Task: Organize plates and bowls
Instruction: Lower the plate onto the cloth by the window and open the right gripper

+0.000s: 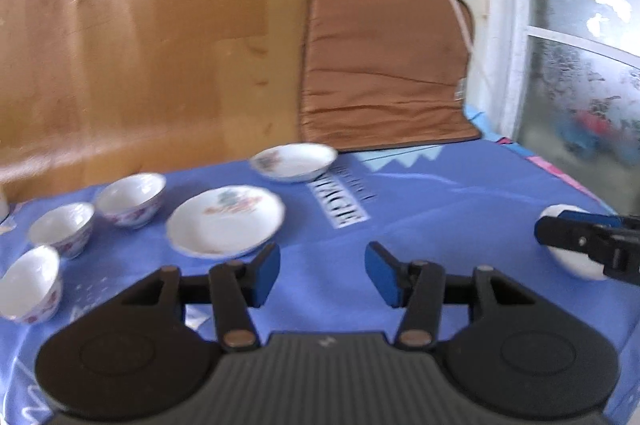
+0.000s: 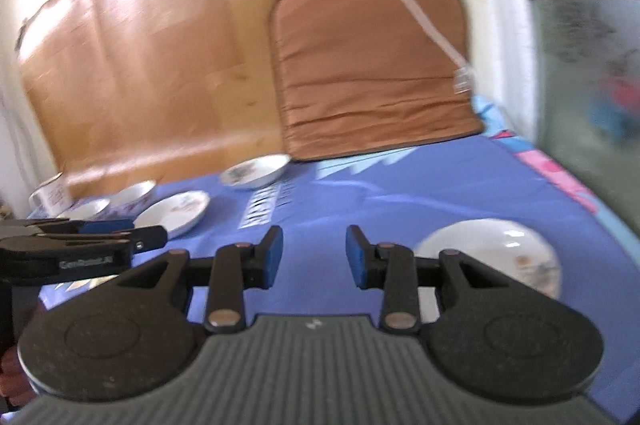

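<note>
Both our tongs stood parted and empty — left tongs (image 1: pixel 322 275), right tongs (image 2: pixel 314 257). The lone plate (image 2: pixel 496 257) lay on the blue tabletop (image 2: pixel 400 193) just right of the right tongs; the other plates (image 1: pixel 226 221) and bowls (image 1: pixel 130 199) sat off left, nearer the left tongs.

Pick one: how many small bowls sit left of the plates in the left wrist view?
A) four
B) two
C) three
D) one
C: three small bowls stand in a row at the left edge of the blue cloth, a near one, a middle one and a far one, all left of the near plate and far plate.
</note>
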Motion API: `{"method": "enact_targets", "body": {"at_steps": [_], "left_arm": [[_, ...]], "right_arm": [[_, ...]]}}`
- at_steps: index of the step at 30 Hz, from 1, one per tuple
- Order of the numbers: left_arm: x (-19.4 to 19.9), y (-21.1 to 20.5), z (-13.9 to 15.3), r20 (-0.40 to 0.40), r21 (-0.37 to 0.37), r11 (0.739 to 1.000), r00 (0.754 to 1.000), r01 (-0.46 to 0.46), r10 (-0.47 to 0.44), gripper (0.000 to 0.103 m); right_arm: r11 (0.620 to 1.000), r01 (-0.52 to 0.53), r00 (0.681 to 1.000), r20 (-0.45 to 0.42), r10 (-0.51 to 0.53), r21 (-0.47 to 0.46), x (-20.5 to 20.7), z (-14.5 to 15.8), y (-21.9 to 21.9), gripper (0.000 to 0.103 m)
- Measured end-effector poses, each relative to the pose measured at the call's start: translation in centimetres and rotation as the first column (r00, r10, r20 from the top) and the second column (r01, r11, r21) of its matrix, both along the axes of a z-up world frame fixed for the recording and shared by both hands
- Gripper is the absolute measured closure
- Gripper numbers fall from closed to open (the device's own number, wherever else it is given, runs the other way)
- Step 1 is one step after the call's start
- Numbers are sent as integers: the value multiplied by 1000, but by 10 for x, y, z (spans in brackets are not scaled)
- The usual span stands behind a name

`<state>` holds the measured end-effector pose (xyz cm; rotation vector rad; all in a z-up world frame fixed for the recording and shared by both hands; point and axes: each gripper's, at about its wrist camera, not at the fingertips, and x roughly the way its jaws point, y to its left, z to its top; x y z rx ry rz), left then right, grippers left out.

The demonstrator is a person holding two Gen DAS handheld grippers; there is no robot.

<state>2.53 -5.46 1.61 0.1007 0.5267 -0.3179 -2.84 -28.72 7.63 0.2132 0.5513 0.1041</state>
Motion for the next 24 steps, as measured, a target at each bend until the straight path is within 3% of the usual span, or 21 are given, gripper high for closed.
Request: {"method": "enact_targets", "body": {"at_steps": [9,24], "left_arm": [[1,42,-18,-10,-30,999,999,-41,40,55],[0,77,-38,-29,-112,993,999,-39,36,55]], "right_arm": [[993,-117,992,-58,116,-19,12,-8,51,65],[991,-131,986,-106,127,-29,24,-14,72,65]]}}
